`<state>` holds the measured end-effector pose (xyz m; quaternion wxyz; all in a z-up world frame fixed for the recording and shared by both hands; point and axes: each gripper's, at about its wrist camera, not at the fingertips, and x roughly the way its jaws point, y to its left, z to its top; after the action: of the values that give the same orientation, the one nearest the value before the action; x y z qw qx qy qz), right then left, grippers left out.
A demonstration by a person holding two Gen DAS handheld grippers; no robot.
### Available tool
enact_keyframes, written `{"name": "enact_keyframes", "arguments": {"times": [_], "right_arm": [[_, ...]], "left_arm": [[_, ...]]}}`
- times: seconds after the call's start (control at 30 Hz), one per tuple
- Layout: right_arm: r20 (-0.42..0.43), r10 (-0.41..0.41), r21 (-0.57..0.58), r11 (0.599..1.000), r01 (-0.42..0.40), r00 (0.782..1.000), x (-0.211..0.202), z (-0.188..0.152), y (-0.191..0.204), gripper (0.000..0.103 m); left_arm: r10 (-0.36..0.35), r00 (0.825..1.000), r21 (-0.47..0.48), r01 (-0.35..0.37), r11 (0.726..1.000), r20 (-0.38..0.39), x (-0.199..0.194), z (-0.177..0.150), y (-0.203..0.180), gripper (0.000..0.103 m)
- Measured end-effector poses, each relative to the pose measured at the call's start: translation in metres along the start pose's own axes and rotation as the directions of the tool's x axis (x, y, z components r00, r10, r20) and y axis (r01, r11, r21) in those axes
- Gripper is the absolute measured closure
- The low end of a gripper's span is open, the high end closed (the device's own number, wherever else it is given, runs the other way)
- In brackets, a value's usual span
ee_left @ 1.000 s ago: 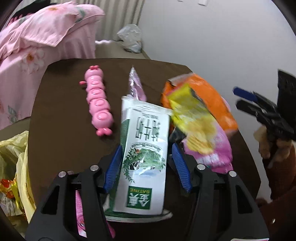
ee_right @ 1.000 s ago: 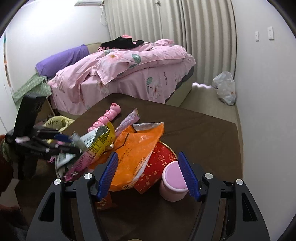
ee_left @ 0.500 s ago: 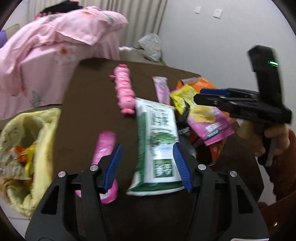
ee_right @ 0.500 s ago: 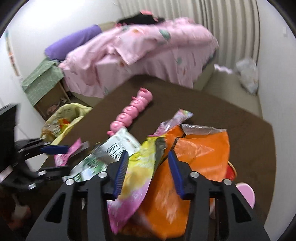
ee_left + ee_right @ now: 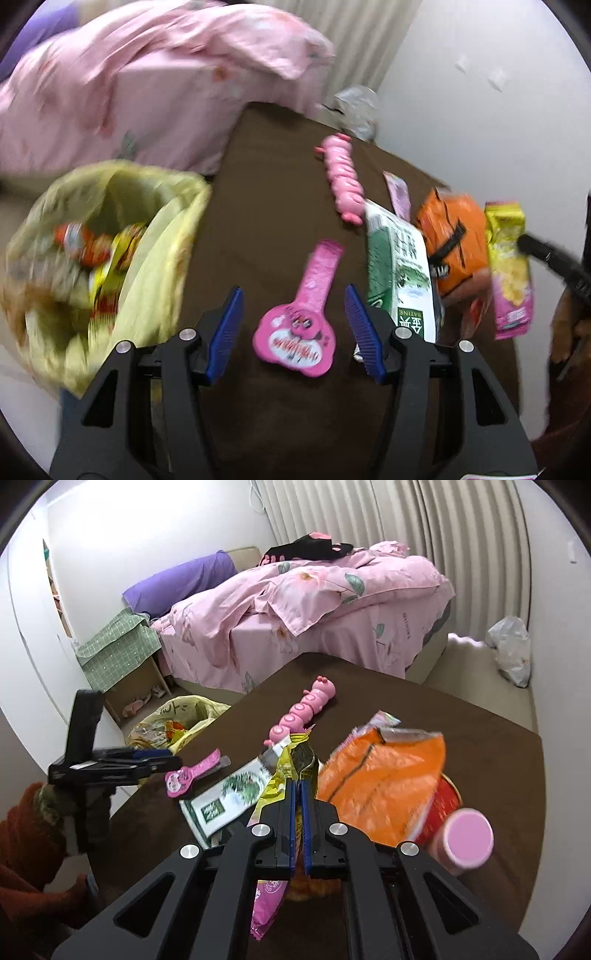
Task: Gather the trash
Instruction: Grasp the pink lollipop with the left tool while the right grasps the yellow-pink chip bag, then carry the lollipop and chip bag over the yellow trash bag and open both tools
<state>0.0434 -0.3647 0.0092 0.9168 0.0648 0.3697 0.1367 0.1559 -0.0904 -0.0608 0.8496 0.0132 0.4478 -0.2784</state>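
1. Trash is spread over the brown bench (image 5: 480, 746); the piece in hand is the yellow-and-pink snack wrapper (image 5: 511, 258), just beside the orange bag (image 5: 384, 775).
2. My right tongs (image 5: 298, 794) have just been closing and are now clenched on that wrapper, which runs between the blue pads and hangs out below them.
3. My left tongs (image 5: 293, 328) stand released, jaws apart over the pink flat packet (image 5: 303, 321), pressing on nothing.
4. To do this well I would lift the wrapper straight up before swinging it, since it overlaps the orange bag and the green-and-white carton (image 5: 229, 797) and could drag them.
5. I judge the grip sits near the wrapper's middle, so the loose tail may flap; I would move slowly.
6. The yellow trash bag (image 5: 177, 723) stands open off the bench's far left edge; I would carry the wrapper clear over my left tongs and let go only above its mouth.
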Motion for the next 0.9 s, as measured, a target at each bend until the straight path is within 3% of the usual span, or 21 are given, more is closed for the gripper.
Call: {"name": "enact_keyframes", "arguments": {"times": [0.1, 0.2, 0.33, 0.4, 0.47, 0.7, 0.9], "right_arm": [[-0.004, -0.014, 0.016, 1.000, 0.014, 1.000, -0.008, -0.010, -0.001, 0.098], [-0.002, -0.017, 0.035, 0.999, 0.017, 1.000, -0.012, -0.018, -0.003, 0.098], [0.013, -0.040, 0.035, 0.999, 0.040, 0.999, -0.014, -0.024, 0.001, 0.098], [0.034, -0.056, 0.020, 0.998, 0.055, 0.998, -0.015, -0.024, 0.008, 0.098], [0.048, -0.060, 0.001, 0.998, 0.060, 0.997, -0.016, -0.022, 0.015, 0.098], [0.111, -0.056, -0.068, 0.996, 0.063, 0.992, -0.024, -0.008, 0.037, 0.098], [0.157, -0.040, -0.120, 0.991, 0.059, 0.987, -0.031, 0.007, 0.056, 0.098]], "left_arm": [[0.049, 0.997, 0.194, -0.036, 0.980, -0.065, 0.020, 0.014, -0.027, 0.049], [0.134, 0.983, 0.278, -0.096, 0.956, -0.124, 0.041, 0.020, -0.038, 0.050], [0.168, 0.970, 0.269, -0.117, 0.956, -0.177, 0.059, 0.021, -0.034, 0.065], [0.145, 0.974, 0.235, -0.103, 0.967, -0.171, 0.057, 0.021, -0.030, 0.081], [0.116, 0.980, 0.175, -0.087, 0.981, -0.162, 0.052, 0.020, -0.024, 0.084], [0.041, 0.999, 0.007, -0.041, 0.999, 0.020, -0.008, 0.015, -0.012, 0.085], [0.016, 0.976, -0.051, -0.005, 0.999, 0.219, -0.068, 0.018, -0.012, 0.085]]}}
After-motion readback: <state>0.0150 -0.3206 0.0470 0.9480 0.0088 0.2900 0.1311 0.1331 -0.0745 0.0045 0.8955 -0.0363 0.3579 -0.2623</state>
